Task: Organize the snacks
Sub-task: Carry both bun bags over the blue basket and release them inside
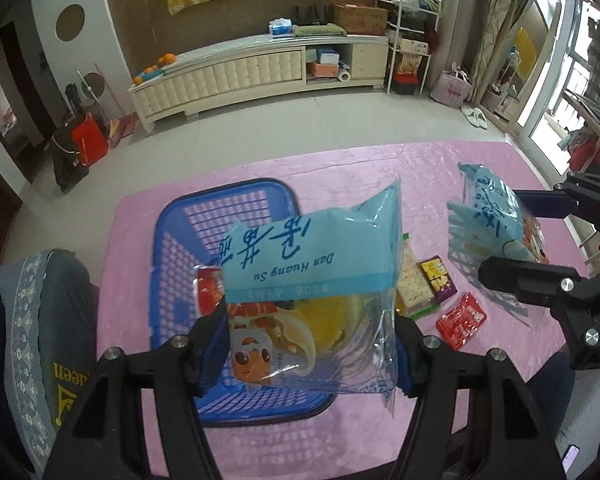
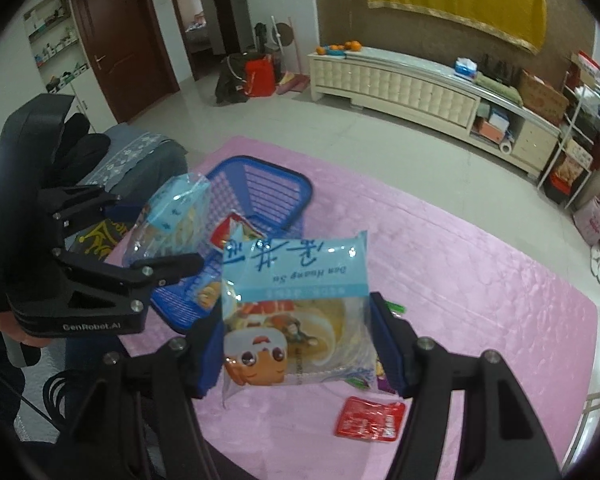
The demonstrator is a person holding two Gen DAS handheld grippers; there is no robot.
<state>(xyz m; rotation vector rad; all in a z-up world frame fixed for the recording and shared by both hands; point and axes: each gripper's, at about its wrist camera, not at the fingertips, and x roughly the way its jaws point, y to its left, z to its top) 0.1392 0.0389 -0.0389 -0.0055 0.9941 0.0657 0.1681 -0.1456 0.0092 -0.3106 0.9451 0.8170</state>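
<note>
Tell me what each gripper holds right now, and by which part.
Left gripper clamps a blue pastry packet across its lower clear end. Right gripper holds a matching packet, also across its lower sides.

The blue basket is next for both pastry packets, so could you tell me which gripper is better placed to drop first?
Left gripper: its egg yolk pastry packet hangs over the blue basket.
</note>
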